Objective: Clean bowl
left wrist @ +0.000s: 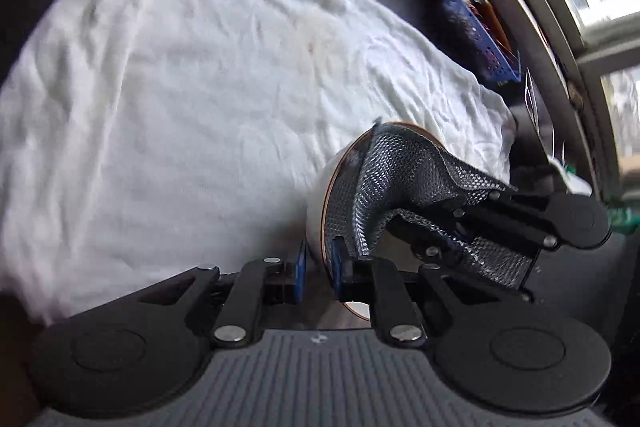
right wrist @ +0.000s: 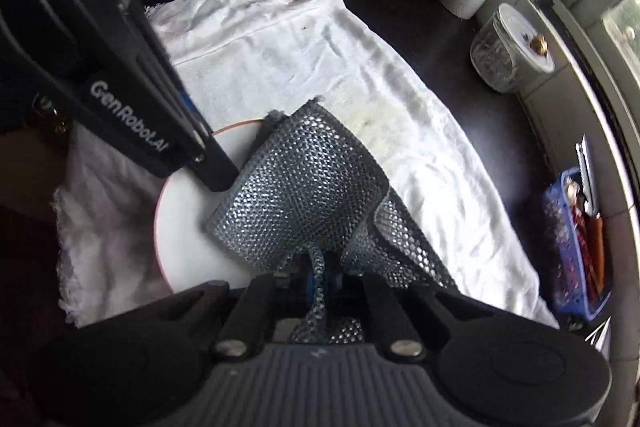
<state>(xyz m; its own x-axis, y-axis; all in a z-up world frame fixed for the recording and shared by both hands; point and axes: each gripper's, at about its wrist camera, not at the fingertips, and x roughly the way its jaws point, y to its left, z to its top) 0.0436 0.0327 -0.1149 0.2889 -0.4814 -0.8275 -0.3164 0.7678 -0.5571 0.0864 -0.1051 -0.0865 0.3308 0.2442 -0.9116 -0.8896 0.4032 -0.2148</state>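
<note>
While left gripper clamps rim, bowl tilted, opening facing mesh cloth.

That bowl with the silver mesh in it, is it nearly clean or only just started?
Mid-scrub, I'd guess. Already done: the left gripper has clamped the white bowl's rim, tilting it above the white towel. In hand: the right gripper pinches the mesh scrubbing cloth and presses it inside the bowl. The visible inside looks clean, but the cloth hides much. Setting the bowl down remains.
</note>
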